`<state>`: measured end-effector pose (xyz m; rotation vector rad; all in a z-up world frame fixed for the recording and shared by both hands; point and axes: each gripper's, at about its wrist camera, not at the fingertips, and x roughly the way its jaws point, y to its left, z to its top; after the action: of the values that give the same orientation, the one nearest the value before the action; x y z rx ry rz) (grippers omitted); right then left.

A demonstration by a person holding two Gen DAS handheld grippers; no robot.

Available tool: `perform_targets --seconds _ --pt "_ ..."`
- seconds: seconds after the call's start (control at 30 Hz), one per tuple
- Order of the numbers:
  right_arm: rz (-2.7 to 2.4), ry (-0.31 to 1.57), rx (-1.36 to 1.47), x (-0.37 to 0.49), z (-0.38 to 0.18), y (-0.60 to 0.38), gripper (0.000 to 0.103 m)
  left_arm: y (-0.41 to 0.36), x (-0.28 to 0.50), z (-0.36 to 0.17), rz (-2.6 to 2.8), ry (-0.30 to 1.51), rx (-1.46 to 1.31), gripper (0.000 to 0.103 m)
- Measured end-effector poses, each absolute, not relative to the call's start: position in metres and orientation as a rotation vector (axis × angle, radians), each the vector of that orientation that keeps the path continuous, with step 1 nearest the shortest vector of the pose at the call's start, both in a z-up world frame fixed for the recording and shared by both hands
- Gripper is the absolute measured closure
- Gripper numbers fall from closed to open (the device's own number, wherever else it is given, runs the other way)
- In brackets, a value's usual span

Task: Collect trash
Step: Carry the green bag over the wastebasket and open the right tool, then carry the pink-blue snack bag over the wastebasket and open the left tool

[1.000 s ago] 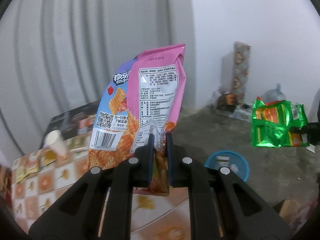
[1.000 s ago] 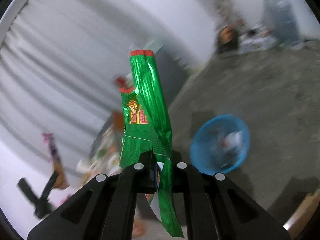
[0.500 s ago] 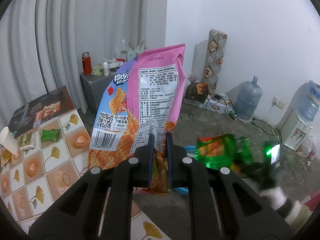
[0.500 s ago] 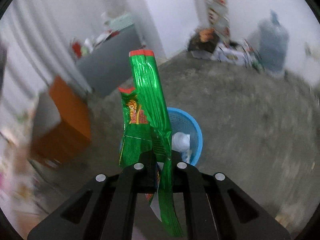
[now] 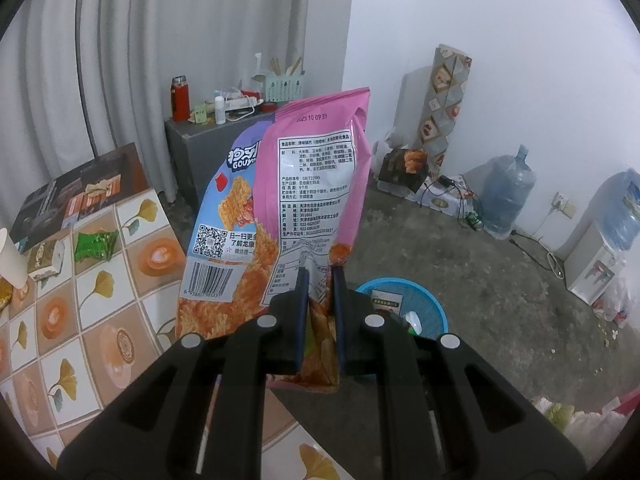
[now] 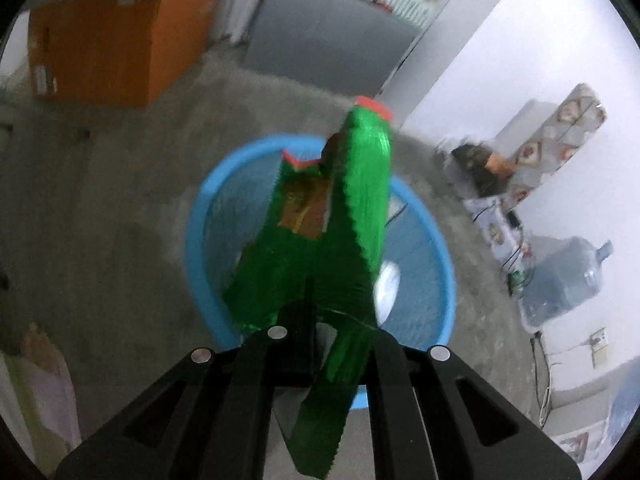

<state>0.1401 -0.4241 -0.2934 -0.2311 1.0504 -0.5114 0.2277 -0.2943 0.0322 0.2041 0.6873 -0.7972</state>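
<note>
**Two snack bags held above the blue bin**

A grey concrete floor (image 5: pixel 500 292) runs to white walls and a pale curtain (image 5: pixel 120 60); a tiled worktop (image 5: pixel 100 300) carries a green wrapper (image 5: pixel 96 245) and a paper cup (image 5: pixel 10 258). Water jugs (image 5: pixel 506 192) stand by the wall. The left gripper (image 5: pixel 319 280), angled down, is clamped on a pink snack bag (image 5: pixel 304 200) beside the blue basket (image 5: pixel 430 312). The right gripper (image 6: pixel 316 300), tipped steeply down, pinches a green snack bag (image 6: pixel 352 208) directly over that basket (image 6: pixel 208 208).
</note>
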Motion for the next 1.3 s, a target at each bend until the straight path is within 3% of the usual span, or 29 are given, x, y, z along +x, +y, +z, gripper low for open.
perform_targets --seconds 0.17,0.23,0.3,0.47,0.67,0.87,1.13,1.3 --pt "-0.532 1.116 -0.017 0.137 -0.3 -0.459 0.096 -0.301 0.231 0.023 -0.8 0.717 0.205 0.093" --pt "-0.553 1.104 0.064 0.132 -0.294 -0.47 0.086 -0.304 0.229 0.022 -0.807 0.717 0.212 0.093" --pt "-0.566 1.08 0.123 0.123 -0.285 -0.477 0.055 -0.307 0.228 0.021 -0.812 0.713 0.224 0.093" --pt "-0.595 1.04 0.233 0.093 -0.271 -0.489 0.042 -0.313 0.224 0.02 -0.825 0.718 0.237 0.093" --pt "-0.628 0.912 0.419 0.046 -0.239 -0.495 0.041 -0.332 0.219 0.014 -0.867 0.777 0.218 0.093" --pt "-0.64 0.735 0.68 -0.012 -0.207 -0.5 0.041 -0.373 0.232 -0.009 -0.954 0.998 0.029 0.093" --pt "-0.661 0.643 0.824 -0.05 -0.201 -0.499 0.041 -0.424 0.282 -0.134 -0.821 1.519 -0.533 0.093" --pt "-0.674 0.62 0.865 -0.06 -0.199 -0.505 0.041 -0.437 0.294 -0.208 -0.651 1.605 -0.731 0.093"
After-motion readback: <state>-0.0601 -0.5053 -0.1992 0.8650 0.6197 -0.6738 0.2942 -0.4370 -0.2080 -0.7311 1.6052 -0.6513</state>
